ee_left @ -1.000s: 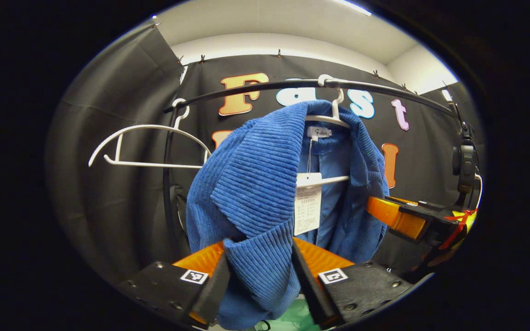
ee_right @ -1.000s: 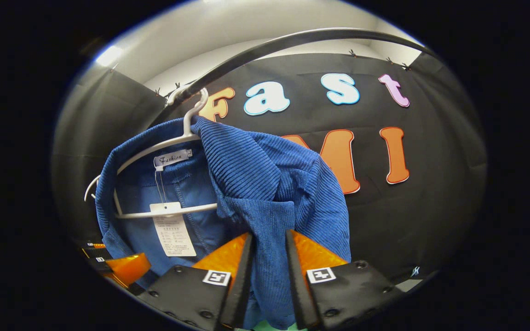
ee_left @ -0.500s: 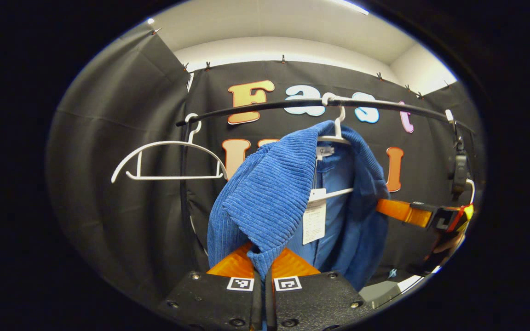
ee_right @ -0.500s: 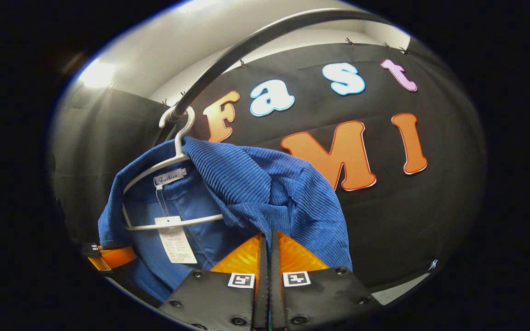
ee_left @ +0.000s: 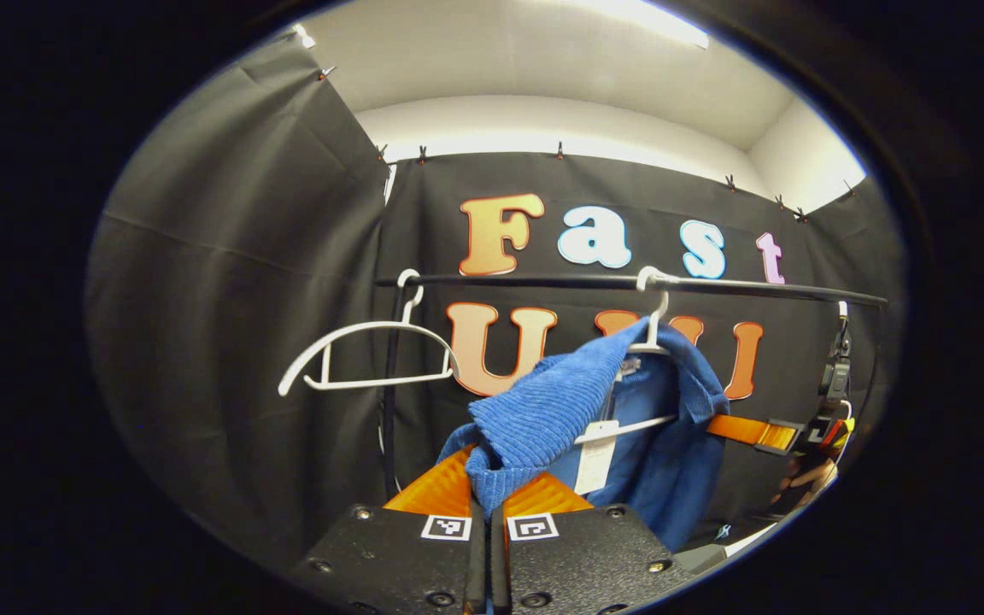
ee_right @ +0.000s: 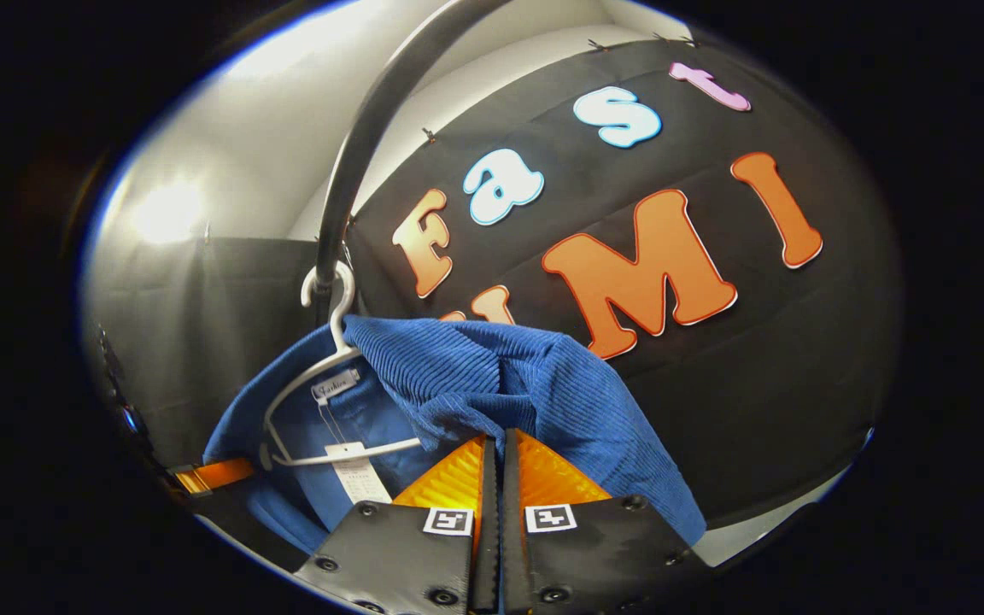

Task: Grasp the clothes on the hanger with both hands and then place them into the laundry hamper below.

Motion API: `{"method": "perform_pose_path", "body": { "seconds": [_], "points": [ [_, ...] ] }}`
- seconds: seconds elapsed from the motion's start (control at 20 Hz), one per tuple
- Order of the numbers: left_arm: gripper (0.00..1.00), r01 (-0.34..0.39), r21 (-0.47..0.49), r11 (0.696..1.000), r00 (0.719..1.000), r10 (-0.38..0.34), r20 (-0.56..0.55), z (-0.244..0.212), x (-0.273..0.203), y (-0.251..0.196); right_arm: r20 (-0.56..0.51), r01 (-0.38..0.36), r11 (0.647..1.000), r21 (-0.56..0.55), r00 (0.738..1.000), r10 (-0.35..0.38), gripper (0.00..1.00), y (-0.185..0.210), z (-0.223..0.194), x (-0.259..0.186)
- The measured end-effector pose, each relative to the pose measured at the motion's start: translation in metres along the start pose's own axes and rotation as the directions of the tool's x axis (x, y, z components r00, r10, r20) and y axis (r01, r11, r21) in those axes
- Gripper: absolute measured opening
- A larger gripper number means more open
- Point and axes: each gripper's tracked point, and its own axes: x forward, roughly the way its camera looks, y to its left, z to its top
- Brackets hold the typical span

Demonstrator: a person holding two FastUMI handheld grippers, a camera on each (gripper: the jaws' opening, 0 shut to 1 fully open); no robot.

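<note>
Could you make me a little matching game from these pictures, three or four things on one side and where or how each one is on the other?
Things:
1. blue garment
2. empty white hanger
3. paper tag
4. black rail

States:
A. runs across, carrying both hangers' hooks
B. hangs bare, near the rail's end
C. pinched by both grippers
D. dangles inside the garment's open front

Pairs: 1-C, 2-B, 3-D, 4-A

Booth lighting: bright ceiling strip light (ee_left: 646,19) overhead in left gripper view, washed-out glare patch (ee_right: 169,211) on pale wall in right gripper view; black cloth dim, centre sharp, strong fisheye bending of the rail (ee_right: 355,162) toward edges.
</note>
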Motion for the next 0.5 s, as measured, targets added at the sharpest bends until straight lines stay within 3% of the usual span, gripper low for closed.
{"method": "perform_pose_path", "body": {
  "seconds": [0.5],
  "points": [
    [0.0,0.01,0.121,0.993,0.992,-0.025,0.123,0.058,0.018,0.032,0.108,-0.118,0.976,0.18,0.989,0.1,0.09,-0.007,0.055,-0.002]
  ]
}}
